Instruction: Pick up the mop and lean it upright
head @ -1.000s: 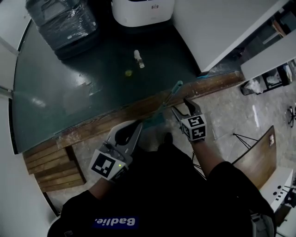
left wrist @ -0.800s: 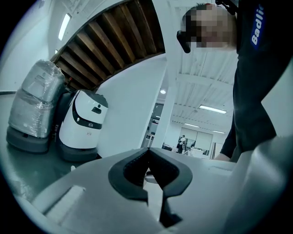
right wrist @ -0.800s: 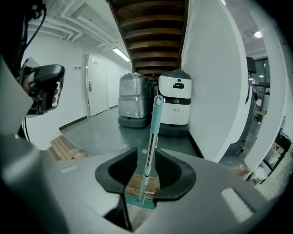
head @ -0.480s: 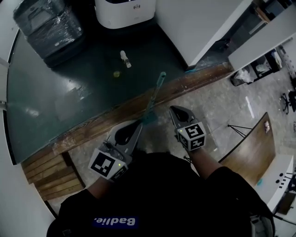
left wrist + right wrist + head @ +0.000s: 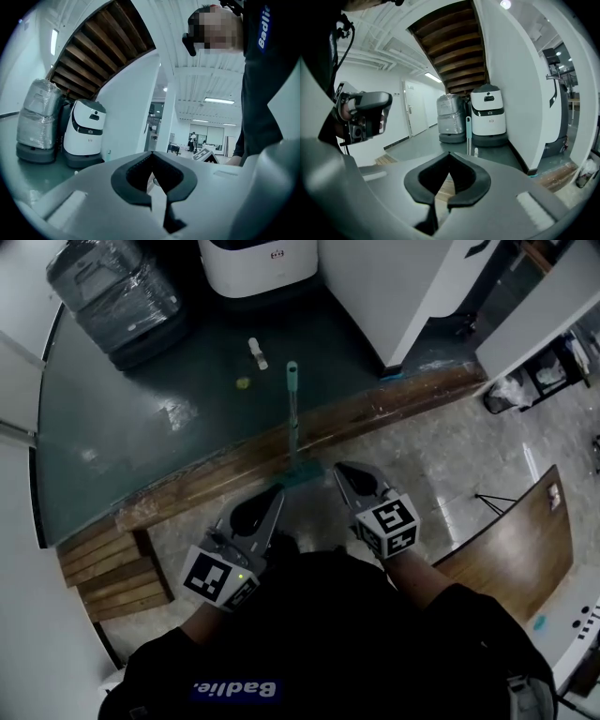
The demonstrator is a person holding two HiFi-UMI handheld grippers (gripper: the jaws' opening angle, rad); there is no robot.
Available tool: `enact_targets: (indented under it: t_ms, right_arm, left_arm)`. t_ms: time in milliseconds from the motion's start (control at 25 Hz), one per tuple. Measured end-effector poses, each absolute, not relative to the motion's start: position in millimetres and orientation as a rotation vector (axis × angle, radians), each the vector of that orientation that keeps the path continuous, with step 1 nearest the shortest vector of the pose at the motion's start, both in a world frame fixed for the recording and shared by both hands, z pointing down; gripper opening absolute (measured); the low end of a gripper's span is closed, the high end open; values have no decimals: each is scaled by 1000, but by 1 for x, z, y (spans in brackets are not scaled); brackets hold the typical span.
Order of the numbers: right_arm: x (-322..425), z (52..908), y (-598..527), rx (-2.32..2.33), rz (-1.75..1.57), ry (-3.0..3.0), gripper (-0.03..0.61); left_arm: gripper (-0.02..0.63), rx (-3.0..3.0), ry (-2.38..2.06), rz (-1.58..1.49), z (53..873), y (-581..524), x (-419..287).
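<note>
The mop stands nearly upright on the wooden step edge, its teal grip end uppermost and its teal head at the floor. Neither gripper touches it. My left gripper sits just left of the mop head, shut and empty. My right gripper sits just right of it, also shut with nothing between its jaws. In the right gripper view the mop's shaft stands ahead, apart from the jaws.
A white service robot and a plastic-wrapped machine stand at the back of the dark green floor. A small white bottle and a yellow scrap lie near the mop. Wooden slats lie left, a wooden board right.
The mop's handle swung from leaning right to nearly upright. My right gripper's jaws closed and drew back from the shaft. The left gripper stayed shut.
</note>
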State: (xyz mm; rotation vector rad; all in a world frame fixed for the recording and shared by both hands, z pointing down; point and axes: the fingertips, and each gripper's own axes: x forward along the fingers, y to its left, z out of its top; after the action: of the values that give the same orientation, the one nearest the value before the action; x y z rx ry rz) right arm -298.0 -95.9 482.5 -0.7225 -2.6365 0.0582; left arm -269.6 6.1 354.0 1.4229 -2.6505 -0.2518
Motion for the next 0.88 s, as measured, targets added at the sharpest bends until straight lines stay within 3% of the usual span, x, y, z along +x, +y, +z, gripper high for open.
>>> enact_targets:
  t_ms: [600, 880]
  right_arm:
    - [-172, 428, -78, -1161, 377, -2644, 2]
    - [-123, 404, -27, -1106, 322, -2687, 3]
  left_arm:
    - [20, 1341, -2718, -209, 350, -14, -170]
    - [20, 1442, -2646, -211, 348, 30, -120]
